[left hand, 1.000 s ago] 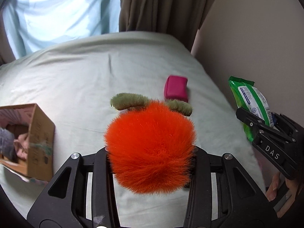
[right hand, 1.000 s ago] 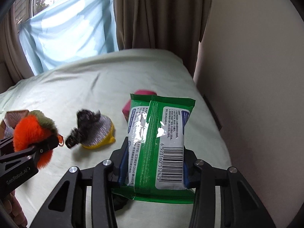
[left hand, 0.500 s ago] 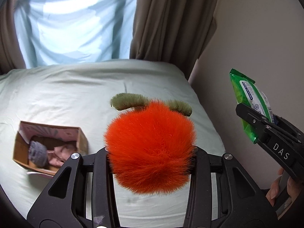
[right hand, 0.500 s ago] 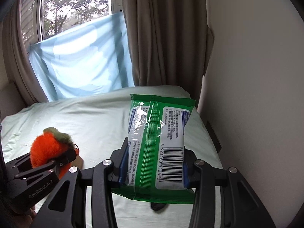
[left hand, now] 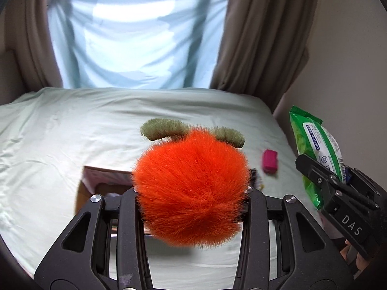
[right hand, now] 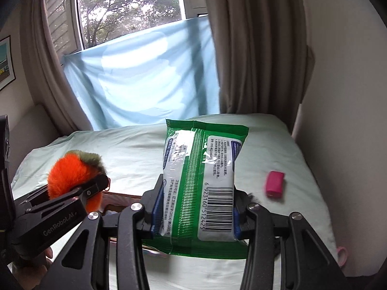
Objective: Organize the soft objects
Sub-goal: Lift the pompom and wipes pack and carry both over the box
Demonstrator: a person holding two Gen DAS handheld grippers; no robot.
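My left gripper (left hand: 191, 193) is shut on a fluffy orange plush (left hand: 191, 186) with green leaves, held above the bed; the plush also shows in the right wrist view (right hand: 72, 176). My right gripper (right hand: 196, 205) is shut on a green and white wipes pack (right hand: 203, 181), which also shows at the right of the left wrist view (left hand: 314, 149). A cardboard box (left hand: 96, 178) lies on the bed below the plush, mostly hidden. A pink soft block (left hand: 269, 160) lies on the bed to the right, also in the right wrist view (right hand: 274, 183).
The bed has a pale green sheet (left hand: 72, 133). A light blue cloth (left hand: 135, 41) hangs over the window, with brown curtains (left hand: 261, 36) beside it. A wall (right hand: 350, 96) runs along the bed's right side. A dark fuzzy item (left hand: 255, 178) peeks out behind the plush.
Both grippers have risen and pulled back from the bed, still holding their objects. The box now sits under the plush in the left view, and the pink block has come back into view.
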